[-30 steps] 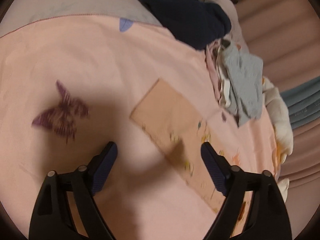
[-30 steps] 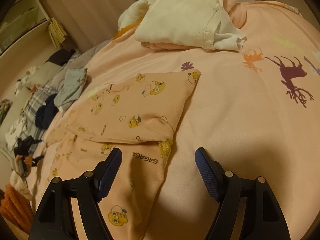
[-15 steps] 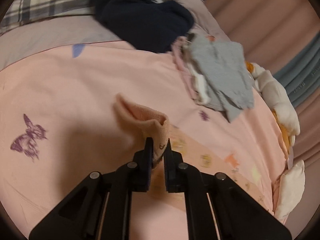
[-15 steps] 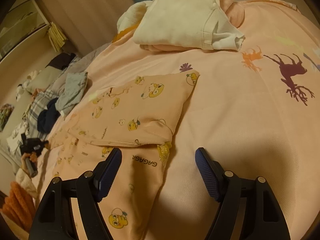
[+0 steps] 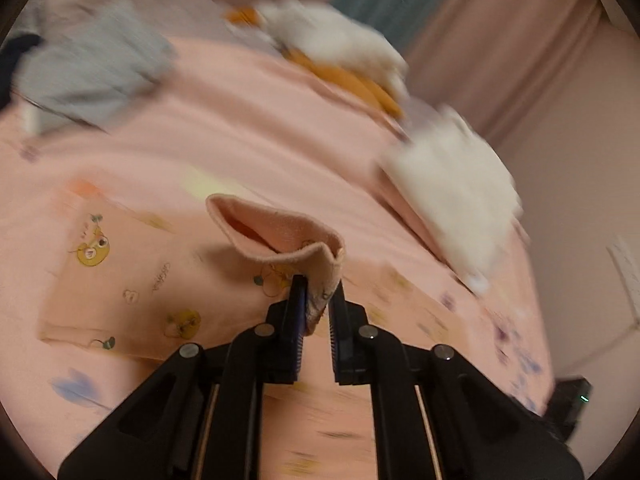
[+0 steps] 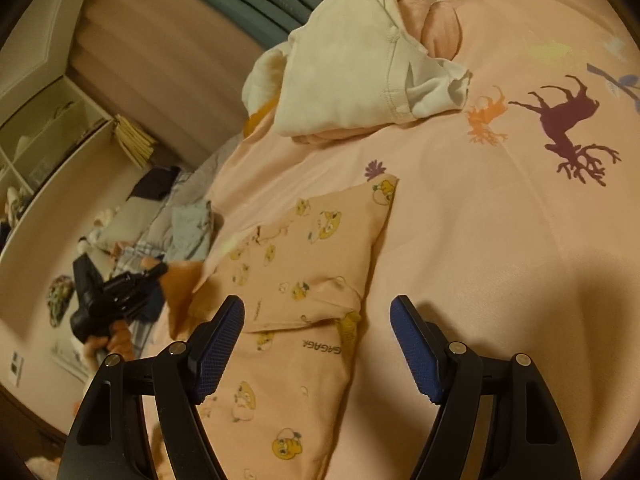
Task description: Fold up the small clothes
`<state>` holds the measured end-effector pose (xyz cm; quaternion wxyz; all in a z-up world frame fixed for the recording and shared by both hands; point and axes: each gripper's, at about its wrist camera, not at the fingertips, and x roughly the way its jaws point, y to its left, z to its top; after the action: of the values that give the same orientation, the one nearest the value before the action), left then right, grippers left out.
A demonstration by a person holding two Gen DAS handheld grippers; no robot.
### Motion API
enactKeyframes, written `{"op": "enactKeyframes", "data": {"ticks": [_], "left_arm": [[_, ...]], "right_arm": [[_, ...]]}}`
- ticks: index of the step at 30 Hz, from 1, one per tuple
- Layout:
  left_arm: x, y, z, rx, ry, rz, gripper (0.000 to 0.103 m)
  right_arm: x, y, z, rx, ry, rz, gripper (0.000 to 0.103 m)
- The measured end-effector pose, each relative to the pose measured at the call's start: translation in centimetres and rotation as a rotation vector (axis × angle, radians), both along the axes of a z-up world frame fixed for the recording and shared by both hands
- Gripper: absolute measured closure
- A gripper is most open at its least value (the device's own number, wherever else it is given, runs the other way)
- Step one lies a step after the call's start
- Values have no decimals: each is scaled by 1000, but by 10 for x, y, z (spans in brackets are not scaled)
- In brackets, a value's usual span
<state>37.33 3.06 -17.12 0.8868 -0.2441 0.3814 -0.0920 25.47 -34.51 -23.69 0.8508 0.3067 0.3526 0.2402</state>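
A small peach garment printed with yellow cartoon animals point(image 6: 304, 280) lies partly folded on the pink bedspread point(image 6: 480, 240). My left gripper point(image 5: 316, 304) is shut on the garment's cuff end point(image 5: 280, 236) and holds it lifted above the rest of the garment point(image 5: 132, 276). My right gripper point(image 6: 316, 344) is open and empty, hovering over the garment's near part with the "GAGAGA" print. The left gripper also shows in the right wrist view point(image 6: 116, 296), at the far left, carrying the peach fabric.
A pile of cream and pink clothes point(image 6: 360, 72) sits at the far side of the bed, blurred white in the left wrist view point(image 5: 452, 188). Grey clothes point(image 5: 92, 72) and a dark garment lie toward the pillow end. Curtains point(image 6: 180, 60) and shelves stand beyond.
My left gripper closed on the garment's end, lifted it and swung it toward the folded part. The right gripper stayed open, almost still.
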Motion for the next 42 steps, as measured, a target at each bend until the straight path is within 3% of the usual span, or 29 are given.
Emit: {"op": "enactKeyframes", "data": {"ticks": [1, 3, 6, 9, 13, 16, 18, 22, 25, 28, 29, 32, 36, 37, 39, 42], "left_arm": [[1, -10, -2, -4, 19, -33, 86], [0, -25, -3, 3, 60, -121, 43], [-11, -22, 2, -49, 63, -144, 34], [-24, -2, 10, -6, 79, -81, 23], [-45, 39, -1, 127, 167, 18, 23], [-62, 71, -23, 196, 232, 64, 24], [-65, 86, -35, 186, 273, 73, 24], [-63, 105, -59, 135, 334, 88, 24], [-62, 105, -65, 130, 326, 89, 24], [-63, 97, -63, 137, 281, 34, 25], [-61, 93, -63, 146, 279, 8, 28], [-58, 89, -64, 160, 252, -5, 29], [-54, 90, -69, 140, 230, 39, 31], [-53, 89, -69, 142, 226, 48, 34], [-47, 87, -69, 159, 222, 55, 52], [-41, 93, -71, 88, 226, 88, 53]], "right_arm": [[0, 1, 0, -7, 2, -2, 27], [2, 3, -1, -10, 10, 8, 27], [4, 7, -1, -1, 13, 31, 27], [3, 10, 2, 18, 2, 50, 27], [4, 17, 4, 85, -1, 75, 27], [8, 25, 8, 245, 17, 104, 27], [17, 36, 15, 278, 50, 84, 27], [57, 75, 23, 212, 120, 90, 27], [100, 119, 13, 192, 249, 150, 29], [122, 166, 1, -13, 338, 185, 49], [126, 180, -2, -55, 354, 191, 60], [125, 210, -4, -28, 320, 220, 64], [123, 238, -1, -147, 291, 211, 95], [121, 240, 2, -173, 278, 186, 95], [119, 233, 8, -129, 268, 166, 97], [119, 213, 27, -32, 233, 117, 97]]}}
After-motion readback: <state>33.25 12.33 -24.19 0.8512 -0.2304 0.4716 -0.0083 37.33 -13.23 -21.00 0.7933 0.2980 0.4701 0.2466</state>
